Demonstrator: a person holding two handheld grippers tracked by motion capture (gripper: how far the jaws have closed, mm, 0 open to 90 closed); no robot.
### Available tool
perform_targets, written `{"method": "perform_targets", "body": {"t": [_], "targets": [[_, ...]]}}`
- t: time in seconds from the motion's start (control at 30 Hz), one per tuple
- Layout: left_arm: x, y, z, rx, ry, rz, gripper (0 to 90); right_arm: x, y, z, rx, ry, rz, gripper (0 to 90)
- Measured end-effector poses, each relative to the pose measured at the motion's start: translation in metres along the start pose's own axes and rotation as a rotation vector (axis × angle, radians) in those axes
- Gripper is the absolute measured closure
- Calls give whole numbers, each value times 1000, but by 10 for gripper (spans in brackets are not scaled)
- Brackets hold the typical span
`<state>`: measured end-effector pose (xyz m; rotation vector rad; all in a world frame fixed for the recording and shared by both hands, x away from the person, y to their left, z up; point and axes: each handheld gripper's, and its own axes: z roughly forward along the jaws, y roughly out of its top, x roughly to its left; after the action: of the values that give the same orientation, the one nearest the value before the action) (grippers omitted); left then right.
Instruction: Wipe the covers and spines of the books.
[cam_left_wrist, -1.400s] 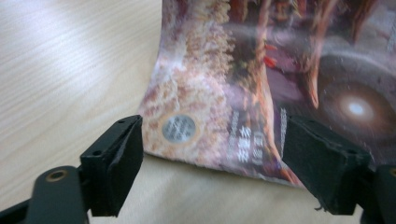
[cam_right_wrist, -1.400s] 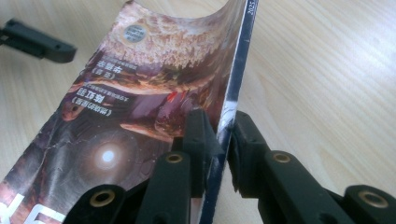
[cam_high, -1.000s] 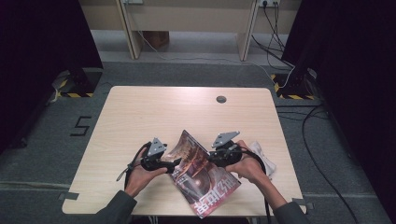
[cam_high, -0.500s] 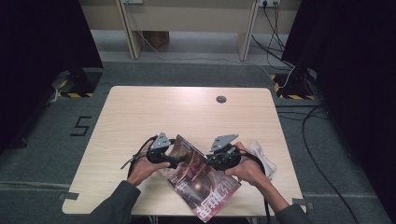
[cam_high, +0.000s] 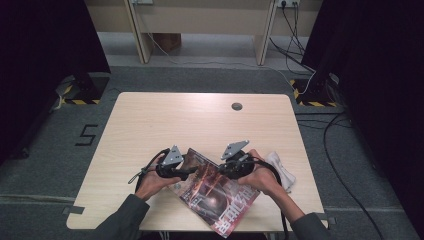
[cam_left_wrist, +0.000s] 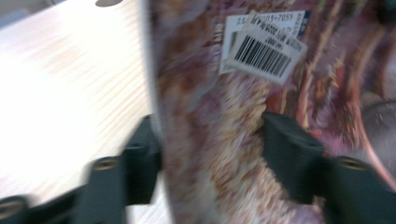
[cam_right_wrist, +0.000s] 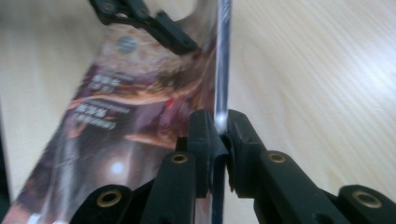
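Observation:
A magazine (cam_high: 220, 195) with a dark reddish cover is held tilted above the near edge of the table (cam_high: 165, 120). My right gripper (cam_high: 222, 170) is shut on its upper right edge; in the right gripper view the jaws (cam_right_wrist: 219, 128) pinch the thin edge of the magazine (cam_right_wrist: 126, 107). My left gripper (cam_high: 192, 172) reaches in from the left. Its jaws have just been closing and straddle the edge of the magazine (cam_left_wrist: 210, 116), with a gap still left between the pads. A barcode label (cam_left_wrist: 266, 51) shows on the cover.
A crumpled white cloth (cam_high: 280, 167) lies on the table by the person's right hand. A round cable hole (cam_high: 236, 106) sits near the far edge. Cables trail from both grippers, and dark curtains flank the table.
The left gripper has come in to the magazine's left edge and its jaws have narrowed around it. The magazine has tipped lower and flatter. The right gripper has kept its grip.

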<state>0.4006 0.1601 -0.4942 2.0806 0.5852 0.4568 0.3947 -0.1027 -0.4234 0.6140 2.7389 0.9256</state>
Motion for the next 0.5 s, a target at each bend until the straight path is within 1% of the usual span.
{"method": "perform_targets", "body": {"t": [0.1, 0.17, 0.23, 0.3, 0.33, 0.37, 0.5], "targets": [[2, -4, -3, -1, -4, -21, 573, -5, 3, 2, 10, -2, 3, 827], [2, -7, -5, 3, -5, -8, 611, -5, 5, 5, 32, -13, -1, 826], [2, -9, -7, 4, -5, -9, 633, -5, 6, 7, 35, -11, 0, 825], [2, -10, -9, 3, -7, -4, 655, -5, 6, 9, 35, -11, 10, 824], [1, -11, -11, 3, -5, 7, 668, -5, 6, 9, 35, -7, 8, 823], [0, -10, -12, 3, 0, 15, 677, -5, 7, 9, 33, -7, -5, 822], [-4, -8, -19, 7, 19, 36, 706, -5, 7, 9, 26, -6, -1, 811]]}}
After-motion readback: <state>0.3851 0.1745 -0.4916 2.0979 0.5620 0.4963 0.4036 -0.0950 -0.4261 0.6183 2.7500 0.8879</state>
